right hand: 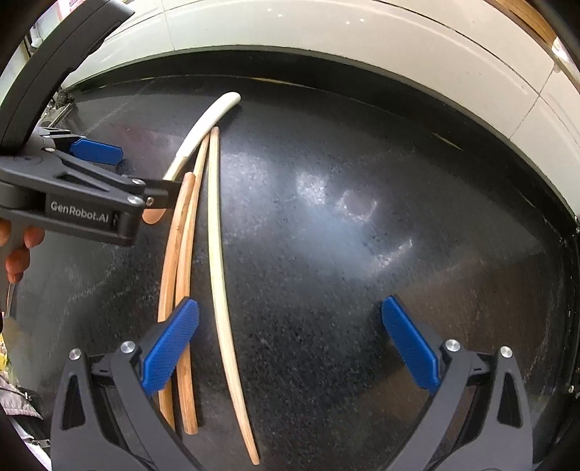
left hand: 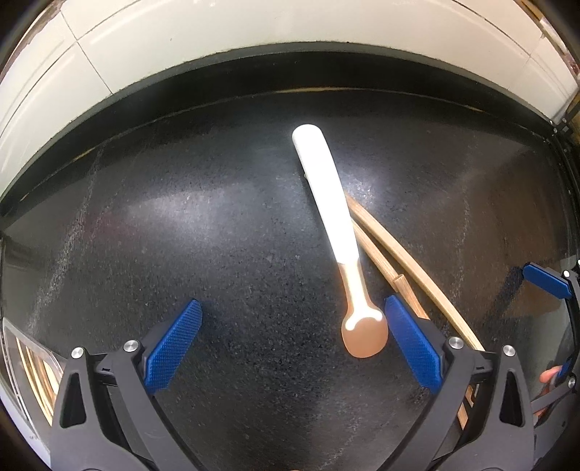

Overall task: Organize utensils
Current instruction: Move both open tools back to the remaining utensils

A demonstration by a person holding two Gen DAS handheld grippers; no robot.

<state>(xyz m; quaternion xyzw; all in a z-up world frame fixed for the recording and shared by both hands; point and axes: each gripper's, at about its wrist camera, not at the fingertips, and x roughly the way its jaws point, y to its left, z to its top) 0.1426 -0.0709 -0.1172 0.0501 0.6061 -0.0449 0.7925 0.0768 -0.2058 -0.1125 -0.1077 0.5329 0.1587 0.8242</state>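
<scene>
A spoon with a white handle (left hand: 328,195) and copper bowl (left hand: 364,335) lies on the black counter (left hand: 181,235). My left gripper (left hand: 293,344) is open, low over the counter, the spoon bowl just inside its right finger. Wooden chopsticks (left hand: 398,261) lie beside and partly under the spoon. In the right wrist view the chopsticks (right hand: 217,271) lie lengthwise, the spoon handle (right hand: 206,123) beyond them. My right gripper (right hand: 290,347) is open and empty; its left finger overlaps the chopsticks. The left gripper (right hand: 108,170) shows at left, hiding most of the spoon bowl.
A white tiled wall (left hand: 253,32) runs behind the counter's far edge. A clear tray with wooden sticks (left hand: 32,369) sits at the lower left of the left wrist view. A dark metal rim (right hand: 569,290) borders the counter on the right.
</scene>
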